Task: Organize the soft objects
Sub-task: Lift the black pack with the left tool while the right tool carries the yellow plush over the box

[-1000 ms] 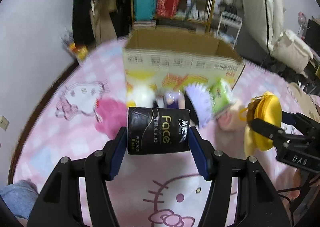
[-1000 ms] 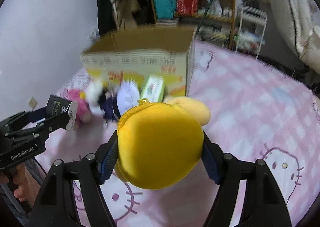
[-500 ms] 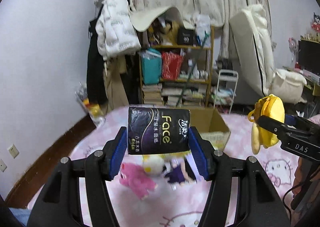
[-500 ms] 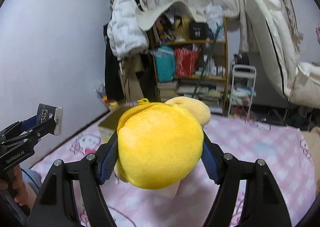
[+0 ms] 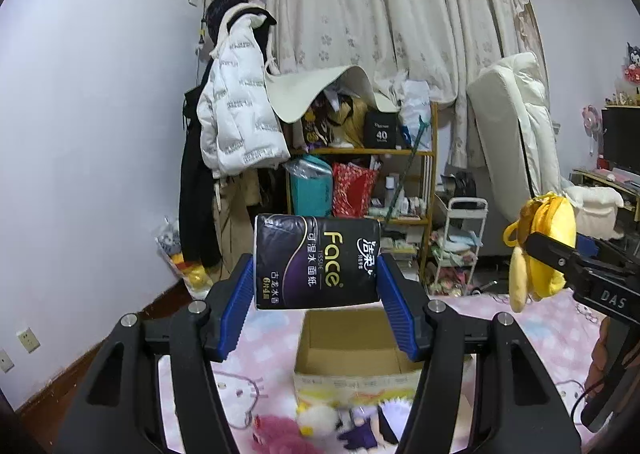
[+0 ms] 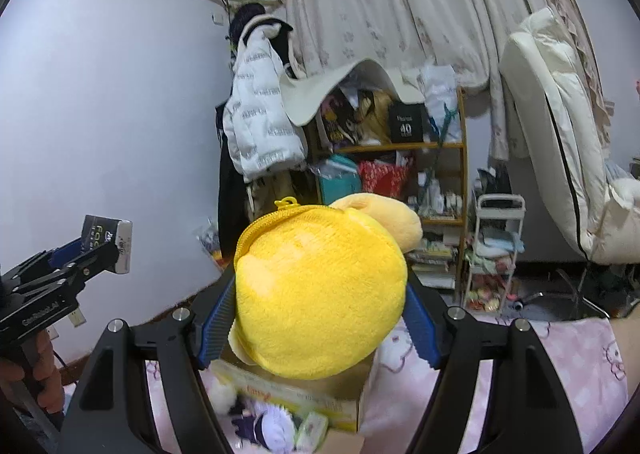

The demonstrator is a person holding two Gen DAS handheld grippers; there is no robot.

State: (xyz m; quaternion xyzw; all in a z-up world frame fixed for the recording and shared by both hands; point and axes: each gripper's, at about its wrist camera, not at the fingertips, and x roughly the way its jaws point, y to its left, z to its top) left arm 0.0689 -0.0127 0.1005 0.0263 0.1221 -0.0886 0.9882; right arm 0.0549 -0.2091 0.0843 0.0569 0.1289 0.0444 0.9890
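My left gripper [image 5: 316, 294] is shut on a black tissue pack [image 5: 316, 262] marked "Face", held high above the open cardboard box [image 5: 348, 350] on the pink bed. My right gripper [image 6: 316, 318] is shut on a yellow plush pouch [image 6: 320, 290] with a zipper, held above the same box [image 6: 320, 398]. The pouch also shows in the left wrist view [image 5: 540, 246], and the tissue pack in the right wrist view [image 6: 106, 238]. Several plush toys lie in front of the box: a pink one [image 5: 280, 434], a white one [image 5: 320, 418] and a purple-haired doll [image 5: 368, 430].
The pink Hello Kitty bedspread [image 5: 256, 386] covers the bed. Behind it stand a cluttered wooden shelf [image 5: 360, 173], a coat rack with a white jacket [image 5: 236, 121], a small white trolley [image 5: 460, 238] and a leaning white mattress [image 5: 516, 125].
Both grippers have tilted up and lifted higher with their objects. The box and toys have dropped to the bottom of both views.
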